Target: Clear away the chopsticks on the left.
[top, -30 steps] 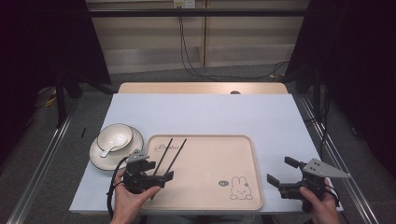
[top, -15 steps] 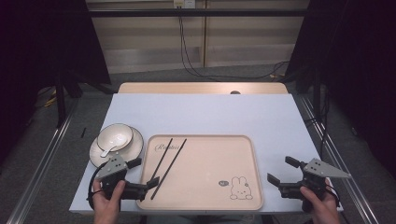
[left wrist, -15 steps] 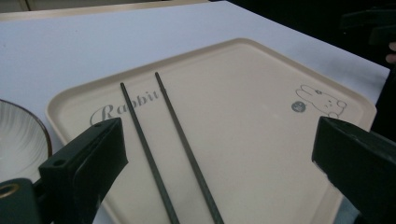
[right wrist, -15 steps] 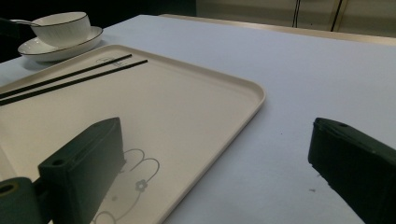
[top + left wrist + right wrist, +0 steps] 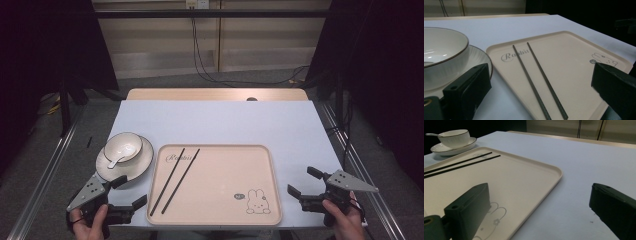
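Black chopsticks [image 5: 175, 178] lie on the tray [image 5: 225, 220], beside wide, empty left tongs [image 5: 129, 191].

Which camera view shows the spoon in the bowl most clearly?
The high view: it looks down into the bowl, so the whole spoon shows. The right gripper view shows its handle over the far rim. In the left gripper view the near bowl wall hides it.

A white bowl [image 5: 123, 145] with a spoon [image 5: 116, 160] sits on a saucer [image 5: 142, 161].
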Available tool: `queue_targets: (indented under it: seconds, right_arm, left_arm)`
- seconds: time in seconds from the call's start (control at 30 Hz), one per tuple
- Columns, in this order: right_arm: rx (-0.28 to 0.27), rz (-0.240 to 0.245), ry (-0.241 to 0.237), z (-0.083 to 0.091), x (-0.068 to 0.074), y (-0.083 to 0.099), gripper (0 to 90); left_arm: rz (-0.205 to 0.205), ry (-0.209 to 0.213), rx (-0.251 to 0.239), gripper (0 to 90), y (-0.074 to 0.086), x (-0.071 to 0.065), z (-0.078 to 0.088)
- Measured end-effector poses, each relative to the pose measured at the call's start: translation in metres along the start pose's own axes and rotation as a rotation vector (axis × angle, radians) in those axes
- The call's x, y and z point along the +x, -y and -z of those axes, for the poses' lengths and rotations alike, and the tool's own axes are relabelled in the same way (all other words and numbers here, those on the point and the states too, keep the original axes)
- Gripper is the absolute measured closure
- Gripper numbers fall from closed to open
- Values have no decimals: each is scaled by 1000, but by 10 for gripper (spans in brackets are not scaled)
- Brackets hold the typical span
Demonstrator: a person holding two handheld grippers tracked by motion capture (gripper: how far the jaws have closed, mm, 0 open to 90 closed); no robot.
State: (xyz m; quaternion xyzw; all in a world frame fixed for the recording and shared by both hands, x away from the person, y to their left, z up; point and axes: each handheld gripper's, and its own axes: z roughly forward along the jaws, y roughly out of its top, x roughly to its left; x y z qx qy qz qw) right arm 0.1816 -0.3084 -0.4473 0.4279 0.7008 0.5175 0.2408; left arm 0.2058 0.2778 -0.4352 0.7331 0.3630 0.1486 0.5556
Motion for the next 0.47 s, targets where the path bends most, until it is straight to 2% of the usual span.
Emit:
queue_targets:
  seconds: [0.17, 0.2, 0.27, 0.33, 0.37, 0.4, 0.47]
  right_arm:
    - [-15, 12, 12, 1, 0, 0, 25]
    - [-18, 18, 22, 2, -1, 0, 24]
    - [-33, 9, 23, 2, 0, 1, 21]
    - [-40, 12, 36, 3, 0, 2, 19]
    - [-42, 15, 34, 3, 0, 2, 17]
    - [-42, 14, 33, 3, 0, 2, 17]
    - [-41, 15, 33, 3, 0, 2, 13]
  left_arm:
    - [2, -21, -3, 23, 11, 9, 12]
    - [22, -23, -3, 23, 12, 12, 13]
    - [31, -30, -9, 23, 11, 18, 16]
    - [53, -61, -45, 23, 12, 20, 22]
    - [66, -63, -54, 23, 13, 19, 23]
    - [67, -39, -47, 23, 13, 18, 23]
    - [58, -38, -44, 22, 12, 17, 22]
